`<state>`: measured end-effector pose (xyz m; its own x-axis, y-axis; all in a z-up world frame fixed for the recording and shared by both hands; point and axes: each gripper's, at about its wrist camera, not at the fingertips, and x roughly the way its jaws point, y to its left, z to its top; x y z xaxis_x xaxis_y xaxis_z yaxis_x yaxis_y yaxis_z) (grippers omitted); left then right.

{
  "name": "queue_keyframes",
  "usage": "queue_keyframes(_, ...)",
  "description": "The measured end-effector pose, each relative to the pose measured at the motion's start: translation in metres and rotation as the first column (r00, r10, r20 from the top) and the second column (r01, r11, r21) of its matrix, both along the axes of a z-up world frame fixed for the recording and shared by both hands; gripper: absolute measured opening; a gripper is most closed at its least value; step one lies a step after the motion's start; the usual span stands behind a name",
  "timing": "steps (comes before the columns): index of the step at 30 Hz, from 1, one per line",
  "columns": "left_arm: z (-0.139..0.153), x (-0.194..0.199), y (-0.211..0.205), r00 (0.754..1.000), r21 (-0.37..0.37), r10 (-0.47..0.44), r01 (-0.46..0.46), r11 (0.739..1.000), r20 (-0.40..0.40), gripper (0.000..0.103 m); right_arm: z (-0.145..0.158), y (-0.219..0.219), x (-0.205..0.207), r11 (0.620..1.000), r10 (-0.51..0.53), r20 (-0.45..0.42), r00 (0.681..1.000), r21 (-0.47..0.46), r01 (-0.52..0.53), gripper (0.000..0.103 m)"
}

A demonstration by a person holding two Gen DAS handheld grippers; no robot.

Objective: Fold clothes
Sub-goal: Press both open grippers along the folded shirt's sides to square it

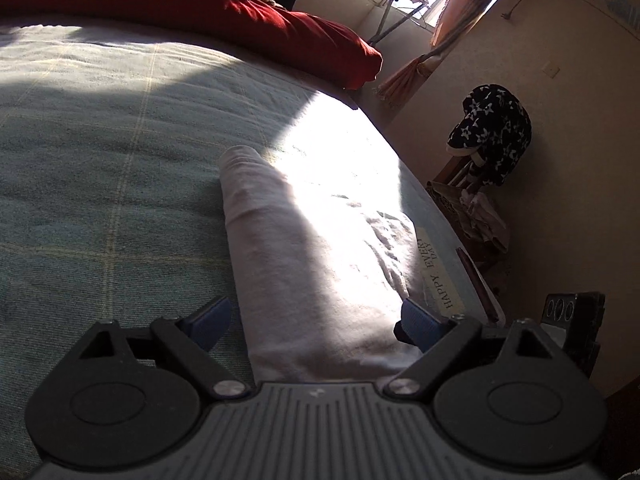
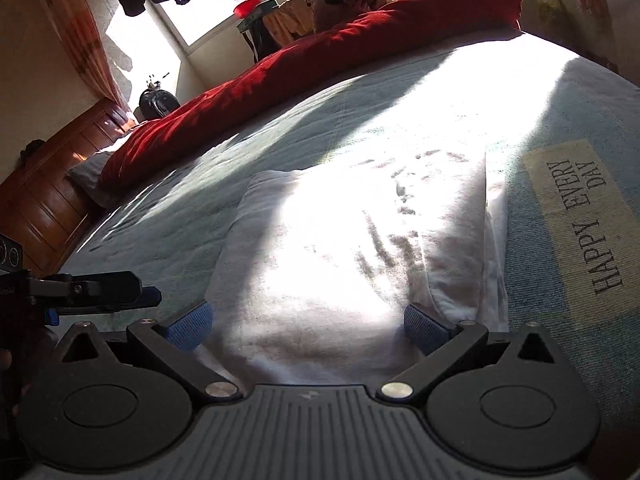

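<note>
Progress judged late: white cotton garment (image 2: 344,248) lies folded into long narrow bundle on blue-green checked bed cover (image 1: 100,184), near bed edge, sunlit. Remaining, as judgement: maybe one more fold across, or set aside.
Left gripper (image 1: 316,316) jaws wide, garment between but untouched. Right gripper (image 2: 308,324) likewise wide, holding nothing.
Cream label (image 2: 580,216) on cover reads "HAPPY EVERY DAY". No other legible writing.
</note>
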<state>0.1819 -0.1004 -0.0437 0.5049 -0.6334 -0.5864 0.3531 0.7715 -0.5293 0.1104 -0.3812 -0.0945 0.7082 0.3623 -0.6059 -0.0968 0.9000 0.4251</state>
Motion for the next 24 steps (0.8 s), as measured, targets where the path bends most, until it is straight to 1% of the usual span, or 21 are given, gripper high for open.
queue_keyframes(3,0.002,0.016,-0.01,0.999,-0.013,-0.037,0.038,0.999,0.026,0.092,-0.009,-0.01,-0.009,0.999,0.001,0.034,0.999,0.041,-0.003,0.103)
queue_keyframes(7,-0.003,0.05,-0.032,0.993,-0.021,-0.083,0.085,0.996,0.082,0.092,-0.01,-0.015,-0.011,0.999,0.022,0.041,0.999,0.048,-0.024,0.103)
queue_keyframes(12,-0.027,0.099,-0.053,0.993,0.015,-0.107,0.106,0.994,0.053,0.092,-0.012,-0.016,-0.013,0.997,0.039,0.054,0.998,0.061,-0.042,0.103)
queue_keyframes(15,-0.033,0.113,-0.063,0.992,0.052,-0.113,0.11,0.993,0.06,0.092,-0.012,-0.016,-0.015,0.997,0.052,0.062,0.997,0.055,-0.056,0.103)
queue_keyframes(18,-0.03,0.116,-0.069,0.991,0.072,-0.113,0.108,0.992,0.07,0.092,-0.012,-0.017,-0.017,0.996,0.056,0.078,0.995,0.06,-0.06,0.103)
queue_keyframes(21,-0.02,0.105,-0.062,0.99,0.074,-0.1,0.092,0.993,0.102,0.092,-0.005,-0.017,-0.017,0.996,0.039,0.078,0.996,0.071,-0.045,0.103)
queue_keyframes(22,-0.017,0.1,-0.057,0.99,0.076,-0.089,0.081,0.994,0.112,0.092,0.001,-0.016,-0.015,0.997,0.041,0.085,0.996,0.065,-0.047,0.103)
queue_keyframes(24,-0.012,0.091,-0.047,0.992,0.083,-0.051,0.041,0.996,0.118,0.092,0.012,-0.013,-0.007,0.998,0.056,0.116,0.992,0.018,-0.058,0.103)
